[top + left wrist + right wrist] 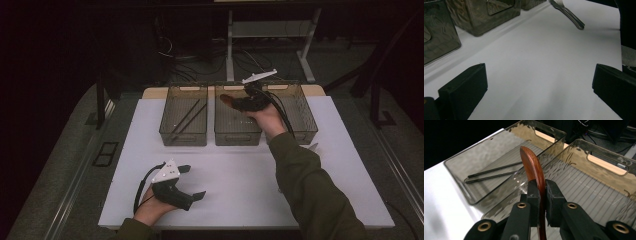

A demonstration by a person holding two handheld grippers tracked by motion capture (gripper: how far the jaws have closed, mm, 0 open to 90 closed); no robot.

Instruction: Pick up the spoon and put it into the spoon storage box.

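White table [240, 180] | left gripper [539, 82] jaws wide, empty | right gripper [541, 195] jaws clamp wooden spoon [534, 167]

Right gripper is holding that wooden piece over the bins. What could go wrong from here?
1. The right gripper pinches the wooden spoon on its thin edge, so it could pivot or slip out before release.
2. It hangs near the wall between the left bin and the middle bin; it might clip the rim or land with the chopsticks.
3. The fork lies near the sleeve, which could nudge it on the way back.
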